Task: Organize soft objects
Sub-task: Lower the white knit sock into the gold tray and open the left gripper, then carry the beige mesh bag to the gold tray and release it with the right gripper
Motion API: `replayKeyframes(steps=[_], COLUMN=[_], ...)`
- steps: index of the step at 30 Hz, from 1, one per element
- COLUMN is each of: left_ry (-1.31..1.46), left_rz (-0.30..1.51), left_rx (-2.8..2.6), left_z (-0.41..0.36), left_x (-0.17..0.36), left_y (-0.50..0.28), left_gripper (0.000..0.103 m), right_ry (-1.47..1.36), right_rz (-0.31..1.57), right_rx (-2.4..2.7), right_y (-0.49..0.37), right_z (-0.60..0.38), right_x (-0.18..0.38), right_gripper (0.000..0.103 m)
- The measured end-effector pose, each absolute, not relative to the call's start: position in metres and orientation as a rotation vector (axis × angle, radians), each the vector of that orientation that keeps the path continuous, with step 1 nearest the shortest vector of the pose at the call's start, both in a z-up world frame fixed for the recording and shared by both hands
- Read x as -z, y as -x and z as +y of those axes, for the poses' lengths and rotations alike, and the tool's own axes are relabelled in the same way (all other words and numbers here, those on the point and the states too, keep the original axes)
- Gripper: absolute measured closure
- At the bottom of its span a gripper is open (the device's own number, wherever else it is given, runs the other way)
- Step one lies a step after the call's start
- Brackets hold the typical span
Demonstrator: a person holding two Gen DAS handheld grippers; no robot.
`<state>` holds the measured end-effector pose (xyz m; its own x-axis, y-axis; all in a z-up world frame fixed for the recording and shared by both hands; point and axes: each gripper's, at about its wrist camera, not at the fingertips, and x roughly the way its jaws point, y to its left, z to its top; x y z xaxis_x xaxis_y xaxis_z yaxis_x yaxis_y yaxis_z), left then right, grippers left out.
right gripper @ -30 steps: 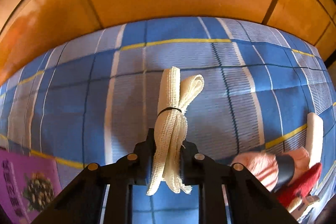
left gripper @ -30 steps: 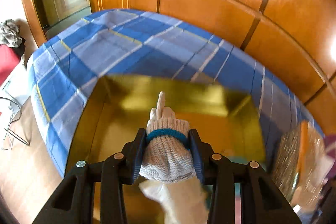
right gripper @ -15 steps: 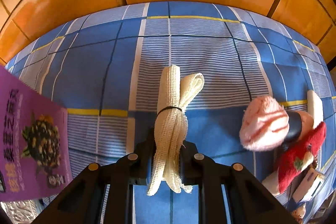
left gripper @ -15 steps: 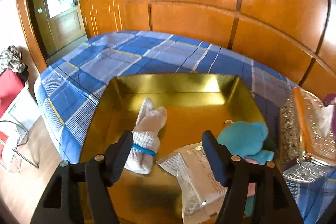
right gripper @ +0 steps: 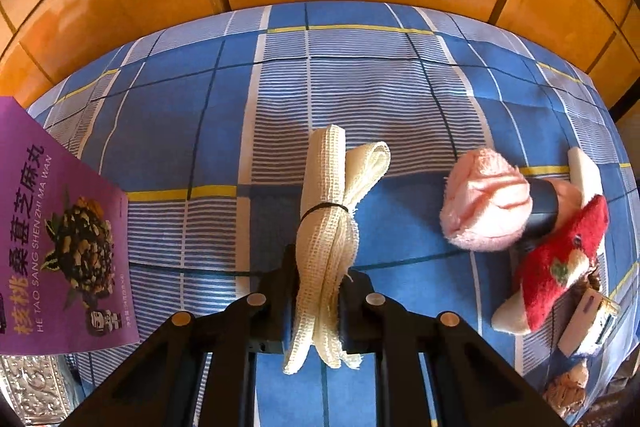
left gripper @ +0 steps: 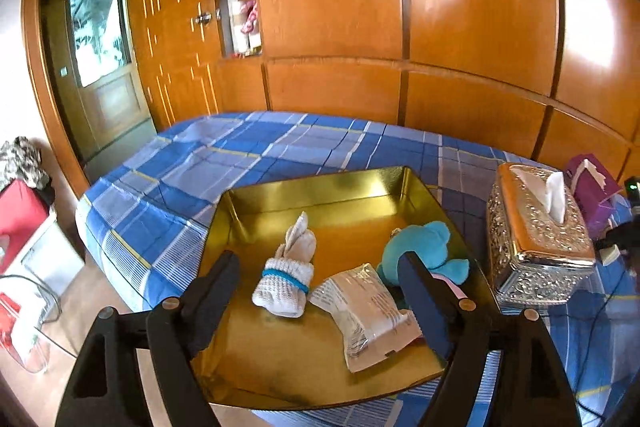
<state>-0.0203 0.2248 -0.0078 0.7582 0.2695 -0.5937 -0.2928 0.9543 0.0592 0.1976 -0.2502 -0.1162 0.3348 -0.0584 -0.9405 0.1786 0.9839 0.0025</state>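
— Sock bundle, the white one with a blue band: where does it lie for the left gripper?
— In the gold tray, between the two fingers as seen from the left wrist but clear of both. The jaws are opening wide and hold nothing. A wrapped packet and a teal plush toy lie beside it.
— And the hand's pose?
— Angled down over the tray's near edge, above the checked bedspread.
— The right wrist view?
— The right gripper is clamped tight on a cream gauze bundle tied with a black band, which sticks out past the fingertips. It points steeply down at the bedspread; a pink sock roll lies to the right.
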Motion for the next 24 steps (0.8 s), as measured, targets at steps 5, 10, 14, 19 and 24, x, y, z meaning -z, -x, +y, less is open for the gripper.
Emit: replayKeyframes(steps=[5, 10, 14, 19, 24], left_ry=[-0.006, -0.044, -0.059, -0.077, -0.093], left_rz=[0.606, 0.588, 0.576, 0.569, 0.569], left_rx=[-0.305, -0.3, -0.293, -0.284, -0.279], left_z=[0.22, 0.215, 0.21, 0.205, 0.202], left_x=[-0.001, -0.004, -0.005, -0.004, -0.002], left_y=[0.032, 0.04, 0.045, 0.05, 0.053], left_gripper=[0.02, 0.02, 0.02, 0.02, 0.02], right_ry=[-0.096, -0.06, -0.019, 0.039, 0.108], right_rz=[1.205, 1.164, 1.117, 1.042, 0.935], right_rx=[0.171, 0.176, 0.175, 0.149, 0.055], right_y=[-0.208, -0.217, -0.232, -0.251, -0.261], right_z=[-0.25, -0.244, -0.235, -0.216, -0.169], right_x=[0.1, 0.076, 0.045, 0.001, -0.054], right_gripper=[0.089, 0.089, 0.089, 0.089, 0.089])
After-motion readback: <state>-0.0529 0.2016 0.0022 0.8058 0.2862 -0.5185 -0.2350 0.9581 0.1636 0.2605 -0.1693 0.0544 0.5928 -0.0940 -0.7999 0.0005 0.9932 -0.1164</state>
